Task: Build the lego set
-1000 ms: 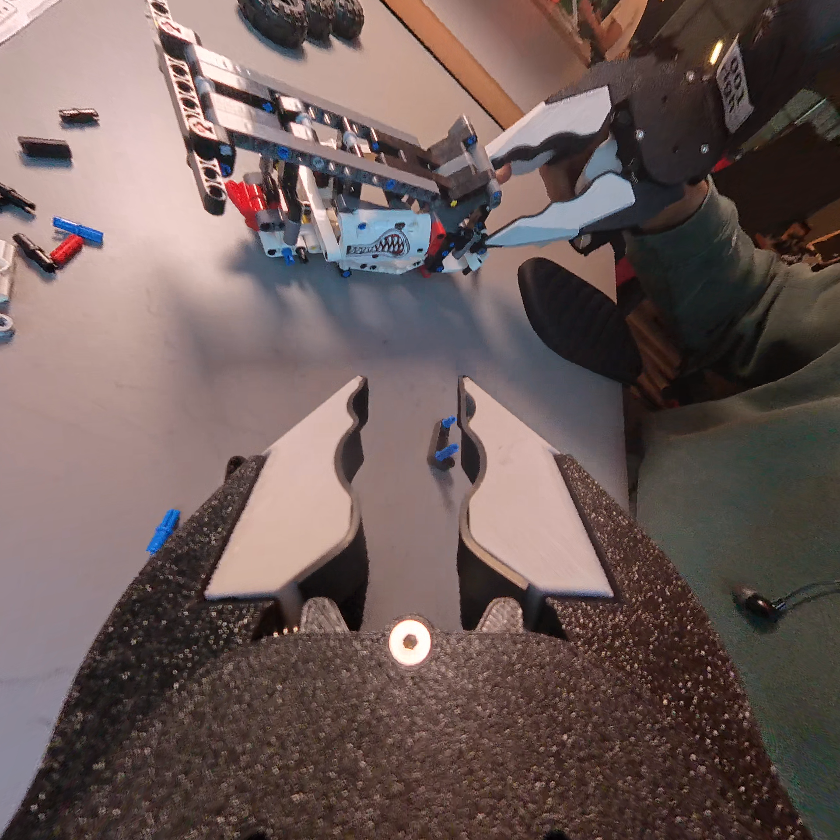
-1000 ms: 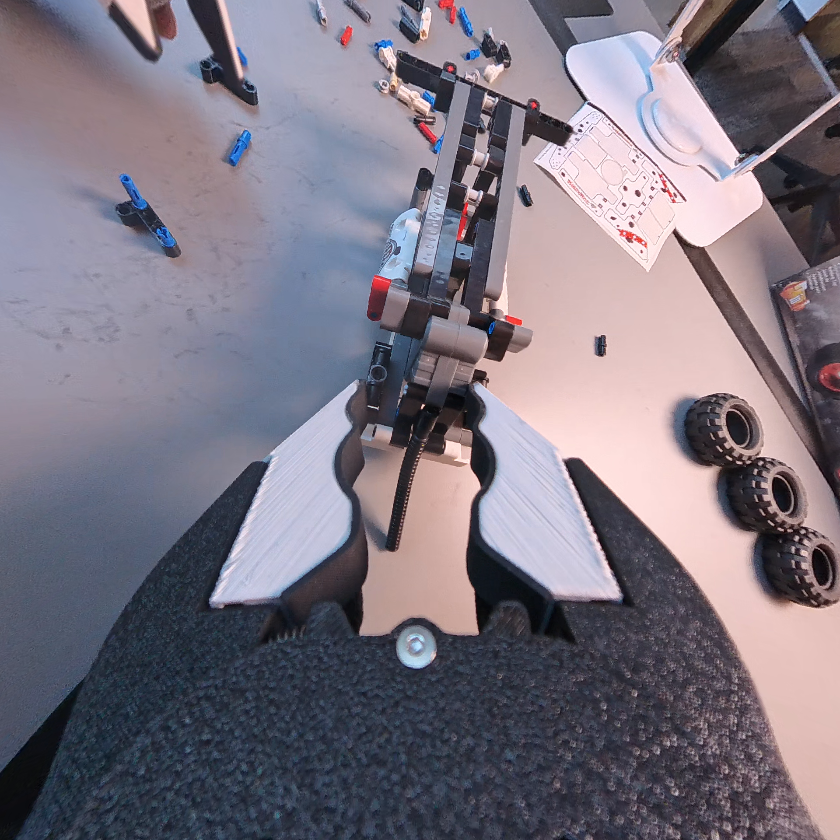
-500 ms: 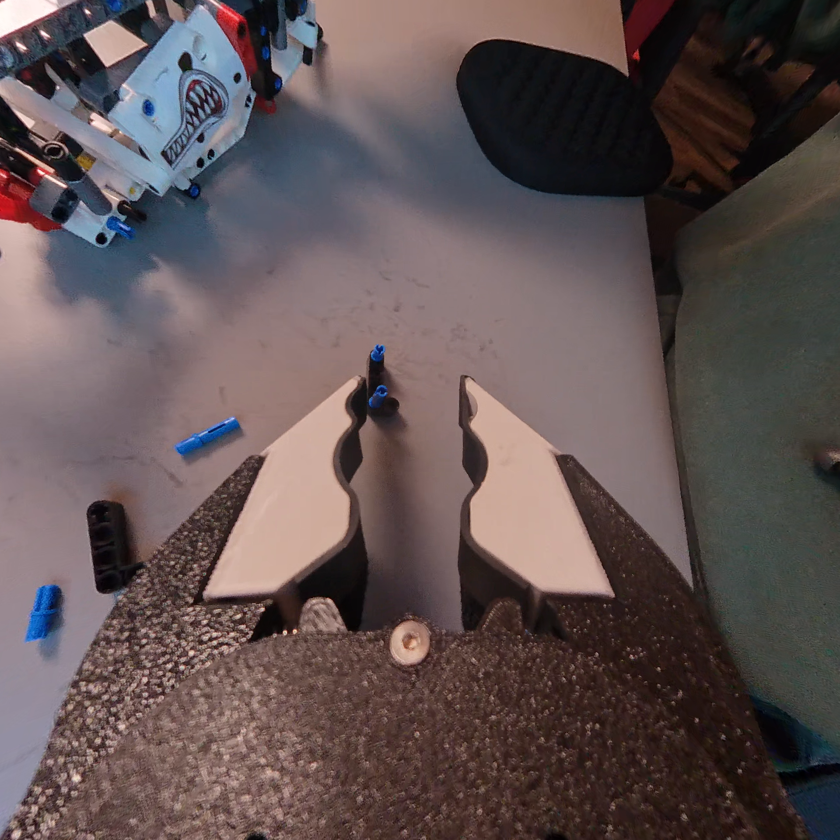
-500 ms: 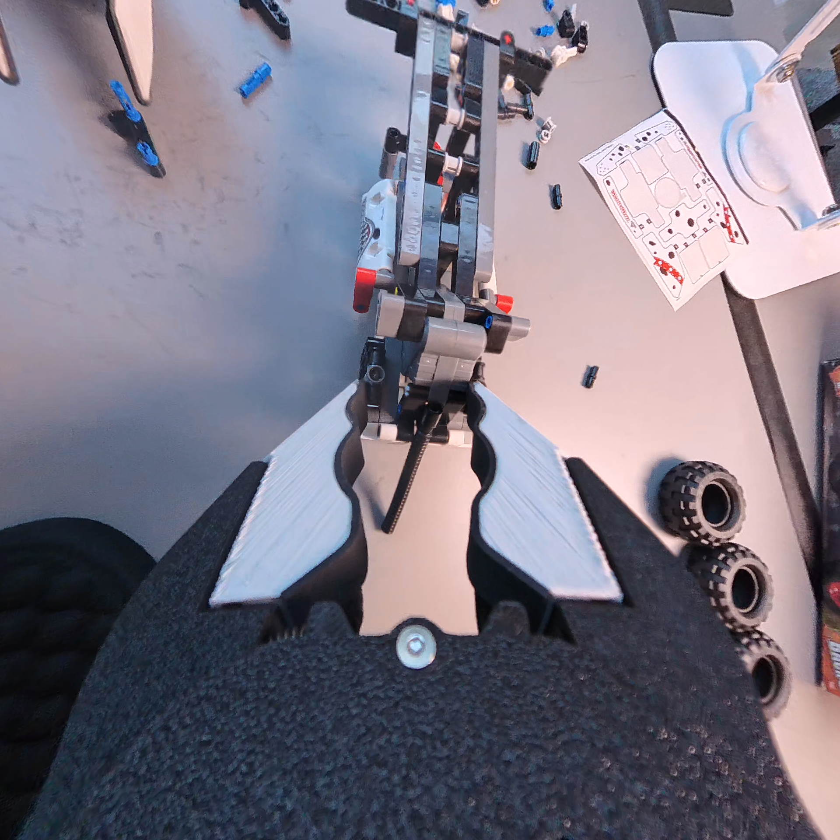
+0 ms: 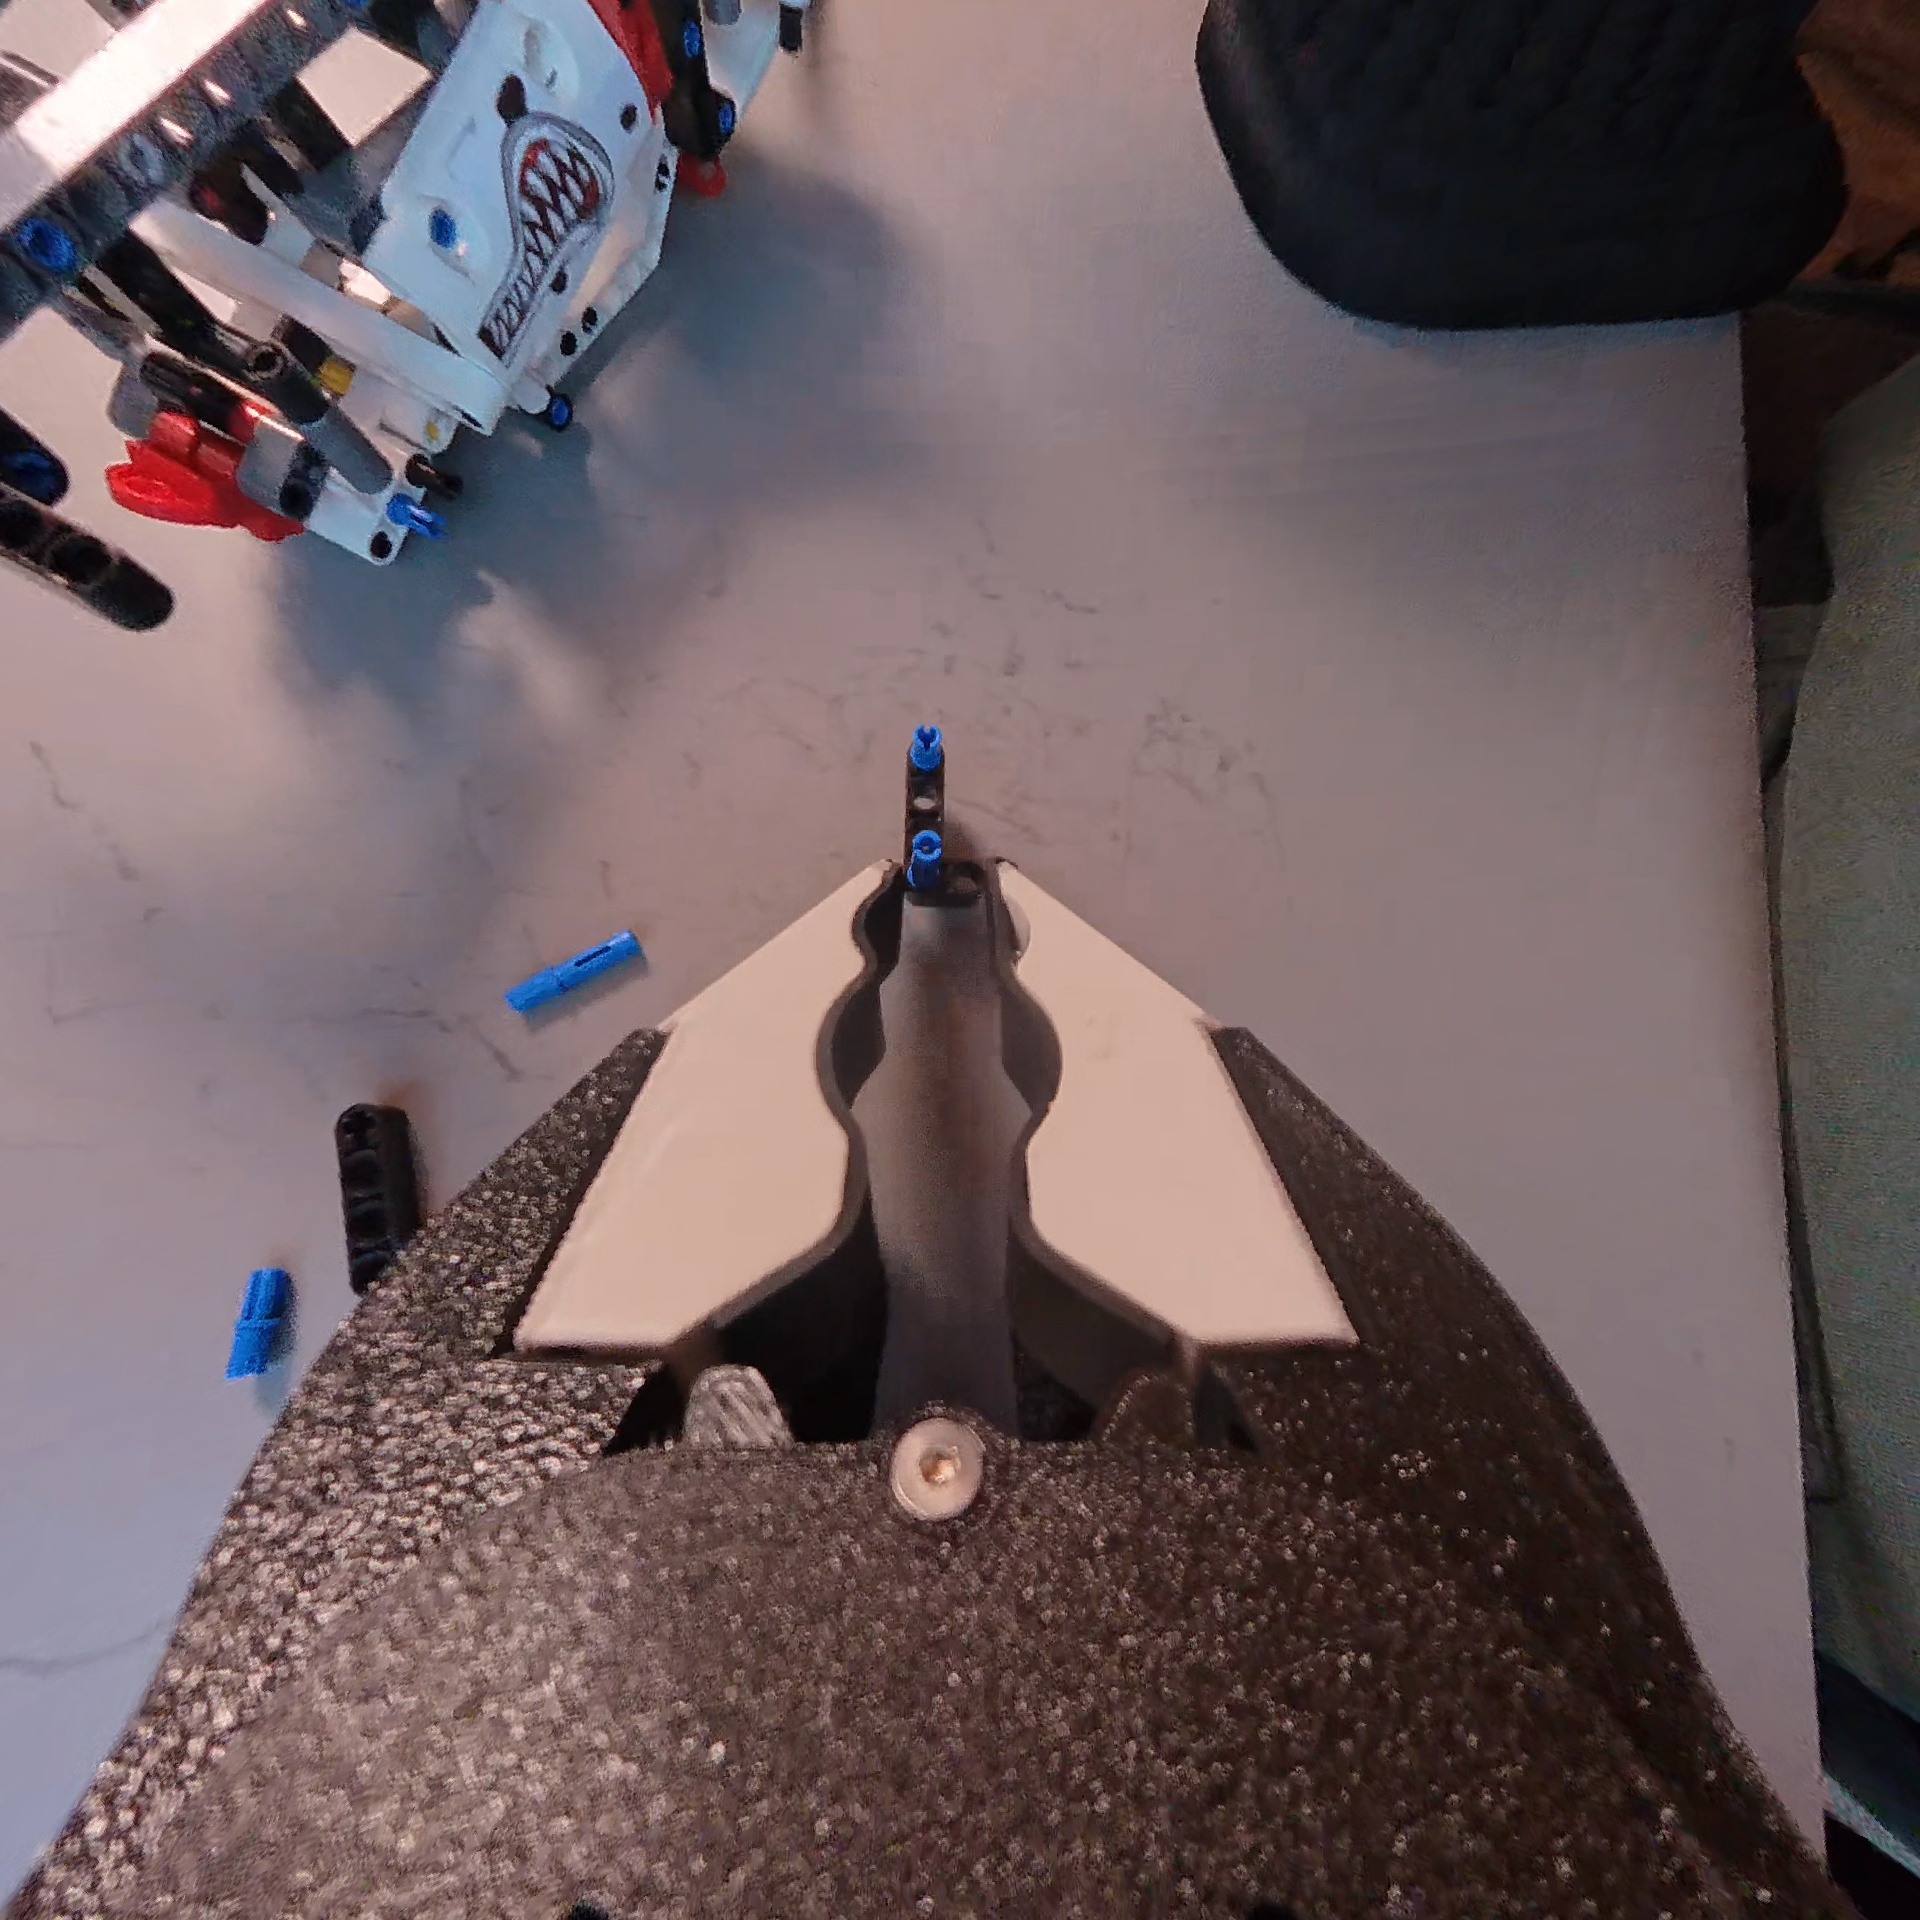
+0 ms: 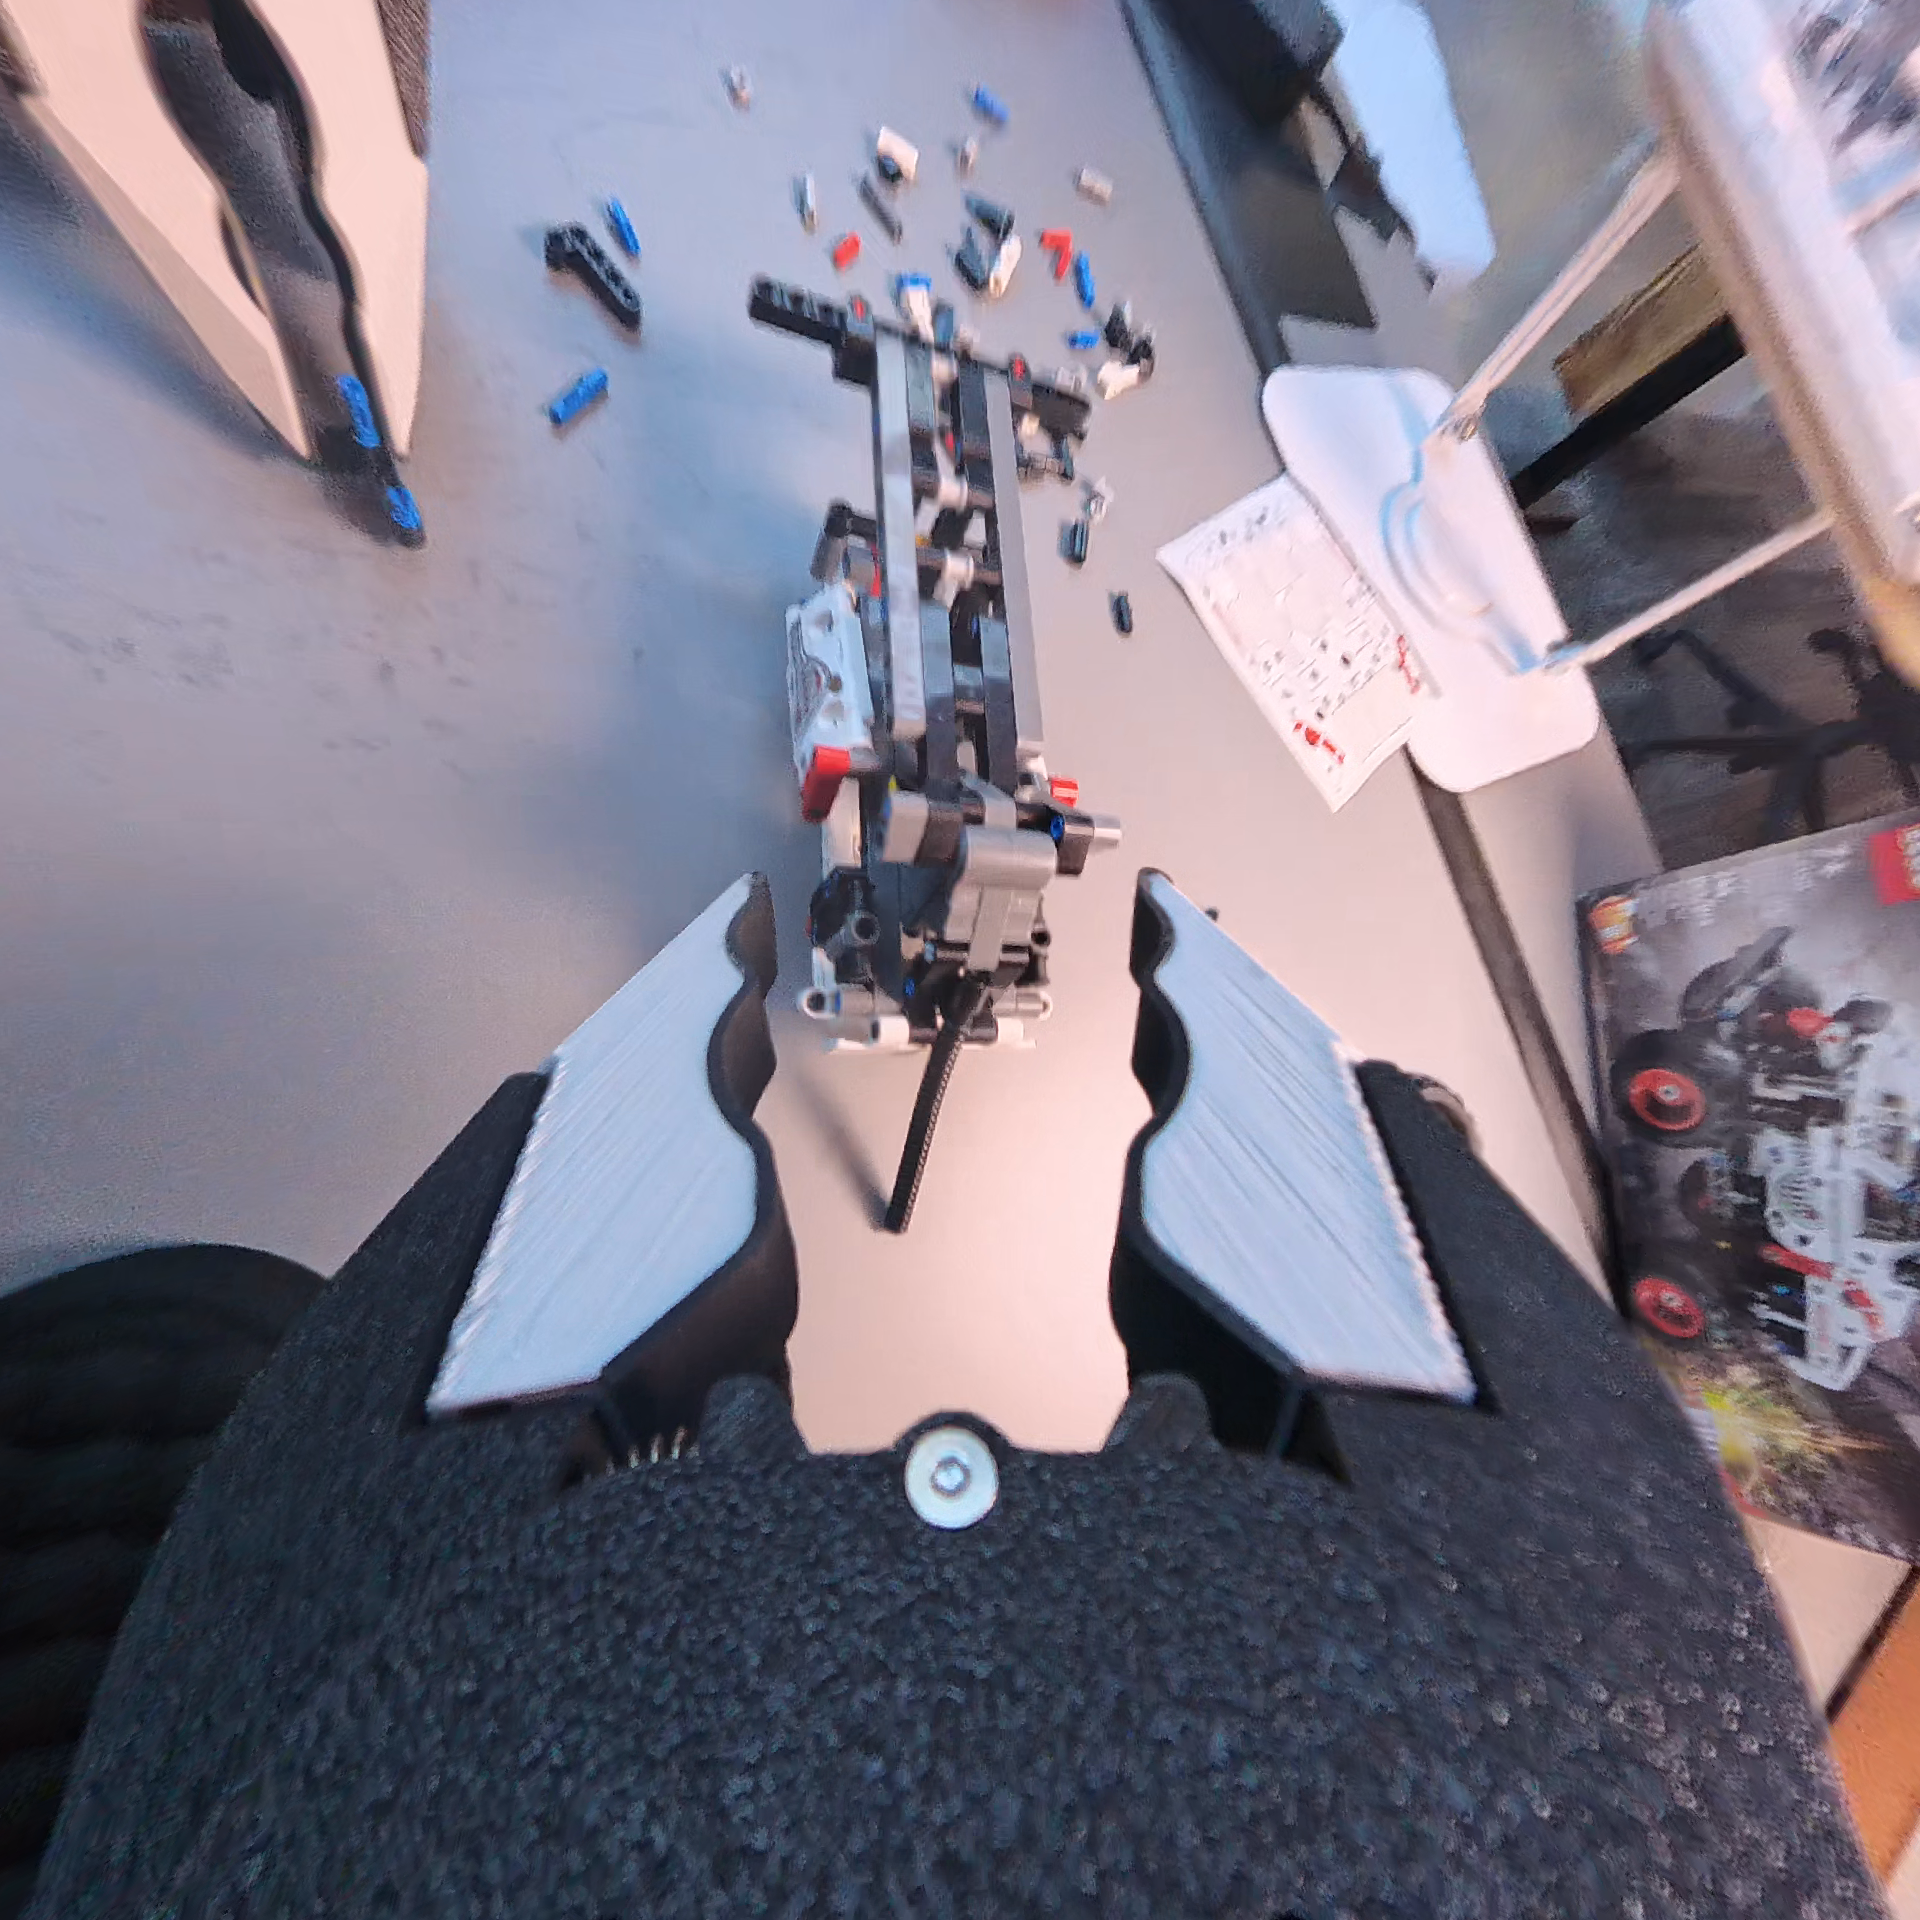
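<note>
- Left tool (image 5: pixel 943 871) is pinched shut on the near end of a small black beam (image 5: pixel 925 805) carrying two blue pins, one up at its free end, one right at the tips.
- To do this well, I'd say: hold that grip square, lift straight, and keep the pins clear of the pads so they can seat in the model.
- Right tool (image 6: pixel 951 940) stands wide open, fingers either side of the lego model's (image 6: pixel 940 665) near end without touching it; steadying it there looks like the next need.
- The model lies mid-desk (image 5: pixel 1247 623), running toward the far edge.
- Left view alone shows the shark-mouth panel (image 5: pixel 530 208) and a loose blue pin (image 5: pixel 574 969) just beside the tool.
- Right view alone shows the scattered parts (image 6: pixel 987 229) at the far edge, the sticker sheet (image 6: pixel 1299 644) and the set's box (image 6: pixel 1766 1143) at the right edge.
</note>
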`<state>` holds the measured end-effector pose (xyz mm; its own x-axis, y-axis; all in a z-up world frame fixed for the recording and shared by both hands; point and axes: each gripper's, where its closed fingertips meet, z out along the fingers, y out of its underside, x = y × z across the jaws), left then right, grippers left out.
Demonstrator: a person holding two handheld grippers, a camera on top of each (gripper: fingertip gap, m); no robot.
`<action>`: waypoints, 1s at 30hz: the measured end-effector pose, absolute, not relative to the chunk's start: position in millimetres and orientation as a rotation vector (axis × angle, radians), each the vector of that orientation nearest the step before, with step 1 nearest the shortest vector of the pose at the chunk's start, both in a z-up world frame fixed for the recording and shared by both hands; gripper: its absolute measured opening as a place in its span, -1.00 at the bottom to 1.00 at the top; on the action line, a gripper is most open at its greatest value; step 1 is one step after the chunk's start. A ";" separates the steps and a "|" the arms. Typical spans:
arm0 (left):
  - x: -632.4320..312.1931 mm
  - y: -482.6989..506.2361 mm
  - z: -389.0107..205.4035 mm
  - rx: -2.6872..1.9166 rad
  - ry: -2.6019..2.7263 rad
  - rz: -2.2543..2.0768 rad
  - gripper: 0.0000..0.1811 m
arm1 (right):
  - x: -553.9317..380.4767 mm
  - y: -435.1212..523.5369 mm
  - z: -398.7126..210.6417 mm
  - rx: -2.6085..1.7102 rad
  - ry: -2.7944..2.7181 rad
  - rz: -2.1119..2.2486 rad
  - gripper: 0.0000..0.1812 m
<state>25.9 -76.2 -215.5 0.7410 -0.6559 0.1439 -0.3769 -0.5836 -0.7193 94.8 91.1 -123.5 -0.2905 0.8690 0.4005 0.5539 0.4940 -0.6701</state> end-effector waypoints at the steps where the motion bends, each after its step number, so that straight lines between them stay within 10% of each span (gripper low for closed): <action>1: 26.8 -74.6 -209.3 -2.226 0.743 -0.560 -0.84 | 94.1 82.5 -116.6 -1.142 -1.967 0.542 -0.27; 21: 25.7 -72.3 -112.2 -1.712 0.249 -1.461 -0.83 | 17.4 -55.4 -99.6 -0.769 -1.850 1.129 -0.95; 30: 24.4 -70.5 -109.6 -1.679 0.204 -1.544 -0.83 | 23.0 -54.8 -104.5 -0.778 -1.868 1.190 -0.68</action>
<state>24.4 -70.5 -109.6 0.2327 -0.6156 0.7529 0.3985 -0.6459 -0.6512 23.0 -54.8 -104.5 -0.5140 0.8102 0.2816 0.0869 0.3758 -0.9226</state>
